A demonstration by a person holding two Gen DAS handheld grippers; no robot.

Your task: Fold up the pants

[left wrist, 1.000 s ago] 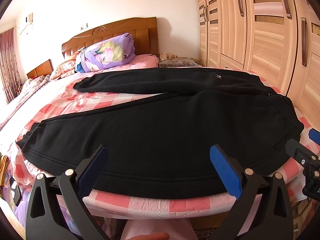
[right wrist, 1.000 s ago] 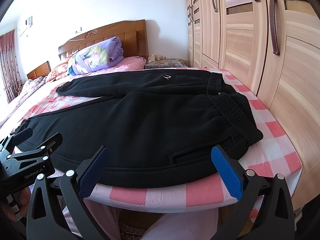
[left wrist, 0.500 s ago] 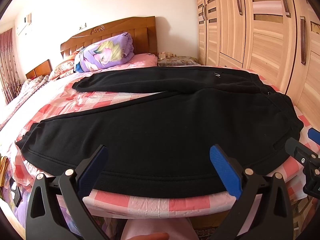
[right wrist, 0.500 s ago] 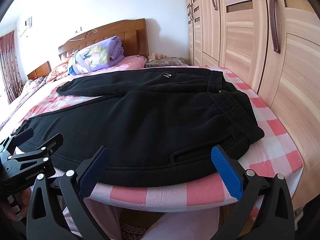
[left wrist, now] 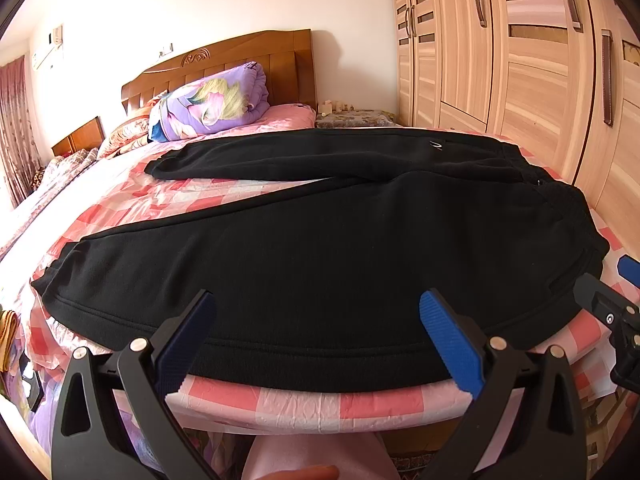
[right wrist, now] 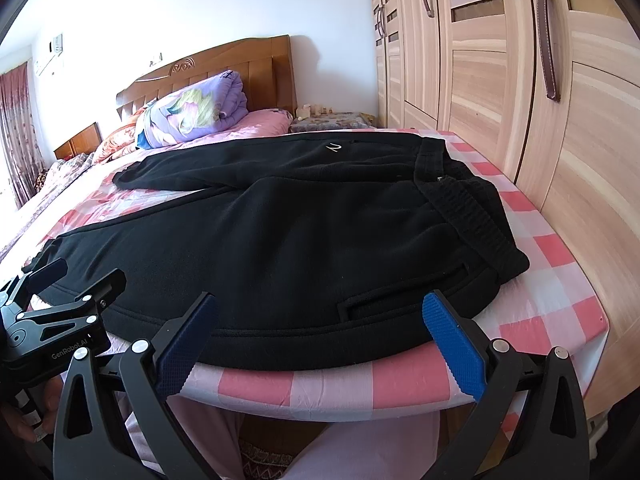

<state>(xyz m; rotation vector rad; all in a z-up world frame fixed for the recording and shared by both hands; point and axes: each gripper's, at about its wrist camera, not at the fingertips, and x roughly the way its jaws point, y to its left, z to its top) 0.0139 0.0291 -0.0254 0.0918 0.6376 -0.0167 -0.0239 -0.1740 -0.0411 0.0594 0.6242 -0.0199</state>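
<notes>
Almost nothing is changed against the frames a second back: the pants are seen at the same spot on the bed, and only a slight drift of both views is noted. No cloth has been gripped or lifted over that second. The fold is judged not yet begun; the approach phase is judged ongoing.

The pants are laid flat across the foot of the bed, black, unfolded. In the left view the waistband is found at 3 o'clock, and the near leg hem at 9 o'clock. The far leg is spread toward 11 o'clock, short of the pillow. A gap of checked sheet is seen between the two legs.

The left gripper is held just off the near edge of the pants, jaws wide, nothing between them. The right gripper is held likewise near the waist end, jaws wide, empty. No contact with the cloth is made out on either side.

Containers: none are seen on the bed. The wardrobe at 2 o'clock is shut, so its contents cannot be told. The nightstand at 12 o'clock is topped with small items, too small to name.

Next move is judged as a pinch of the near edge by both grippers.
</notes>
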